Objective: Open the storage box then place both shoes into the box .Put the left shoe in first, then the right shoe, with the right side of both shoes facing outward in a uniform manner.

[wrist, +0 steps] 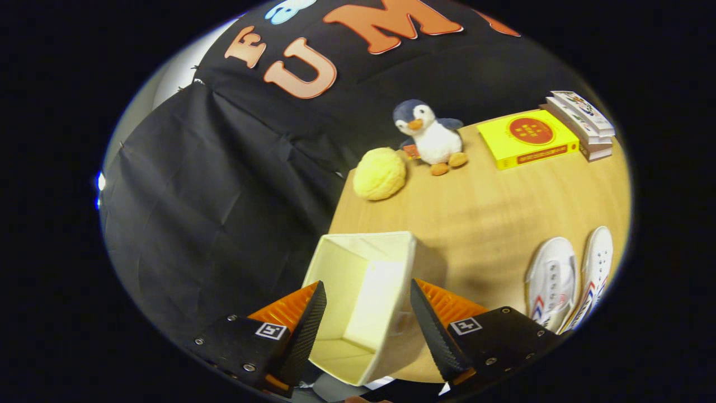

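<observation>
Jaws (368,302) spread wide, gripping nothing. Open cream storage box (369,296) between them at near left counter (492,207) edge, empty. White sneaker pair (568,280) side by side to the right. Far side: penguin plush (428,134), yellow ball (380,173), yellow book (528,137).

Matt cloth-like walls on the storage box (363,291), sat between the gripper (366,302)'s spread ribbed fingers; table (492,207) is smooth wood grain, shoes (565,280) look like canvas, penguin (430,137) plush and fuzzy, yellow box (528,140) glossy card
</observation>
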